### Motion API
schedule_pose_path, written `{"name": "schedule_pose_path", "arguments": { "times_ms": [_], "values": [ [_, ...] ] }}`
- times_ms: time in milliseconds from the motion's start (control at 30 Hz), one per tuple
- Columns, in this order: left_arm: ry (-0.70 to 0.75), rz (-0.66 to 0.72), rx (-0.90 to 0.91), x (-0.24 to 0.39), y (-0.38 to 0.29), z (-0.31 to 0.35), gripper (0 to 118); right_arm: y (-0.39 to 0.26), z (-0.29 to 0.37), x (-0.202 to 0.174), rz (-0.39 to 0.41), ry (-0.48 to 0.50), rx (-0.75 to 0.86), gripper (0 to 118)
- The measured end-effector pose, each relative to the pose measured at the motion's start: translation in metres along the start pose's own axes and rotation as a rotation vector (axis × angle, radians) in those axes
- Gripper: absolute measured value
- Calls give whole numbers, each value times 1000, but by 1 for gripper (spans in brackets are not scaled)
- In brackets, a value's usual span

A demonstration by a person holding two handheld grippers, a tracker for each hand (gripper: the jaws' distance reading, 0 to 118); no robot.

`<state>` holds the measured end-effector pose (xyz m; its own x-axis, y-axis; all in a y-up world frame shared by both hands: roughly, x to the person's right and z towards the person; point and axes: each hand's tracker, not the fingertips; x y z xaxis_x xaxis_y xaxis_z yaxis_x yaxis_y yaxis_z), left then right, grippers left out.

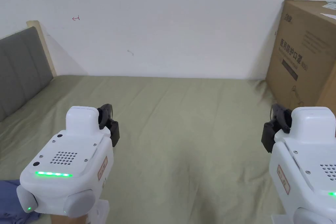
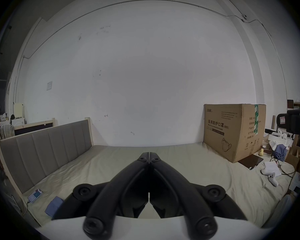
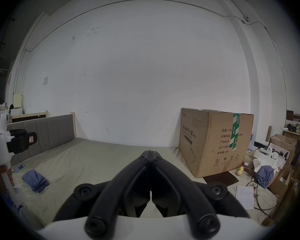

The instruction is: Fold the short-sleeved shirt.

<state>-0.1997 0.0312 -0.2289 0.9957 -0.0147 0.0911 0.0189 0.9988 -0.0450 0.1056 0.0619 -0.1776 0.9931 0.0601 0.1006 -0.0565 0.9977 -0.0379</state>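
Overhead, both claws pinched empty above an olive bedsheet [image 1: 183, 129] beside a cardboard box [image 1: 305, 60].

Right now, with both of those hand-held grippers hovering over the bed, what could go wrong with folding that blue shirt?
1. The shirt lies crumpled at the bed's left edge; grabbing a bunch rather than one layer may tangle it.
2. A phone and its cable lie near the shirt and might get snagged.
3. Both the left hand-held gripper and the right hand-held gripper are shut and must open first, or they will just push the cloth.
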Motion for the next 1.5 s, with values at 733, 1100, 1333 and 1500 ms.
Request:
{"name": "schedule_pose_path", "arguments": {
  "times_ms": [733,1100,1333,1500],
  "values": [
    [-6,16,-3,-3,-2,-5,0,1,-7,1,4,9,5,0],
    [-6,17,4,-6,-3,-4,0,-2,-9,0,1,7,3,0],
    [7,28,7,-6,-4,-5,32,-4,-11,1,1,3,-7,29],
    [0,34,-26,-4,-8,-9,110,-12,-14,1,-24,14,-35,116]
  ]
}}
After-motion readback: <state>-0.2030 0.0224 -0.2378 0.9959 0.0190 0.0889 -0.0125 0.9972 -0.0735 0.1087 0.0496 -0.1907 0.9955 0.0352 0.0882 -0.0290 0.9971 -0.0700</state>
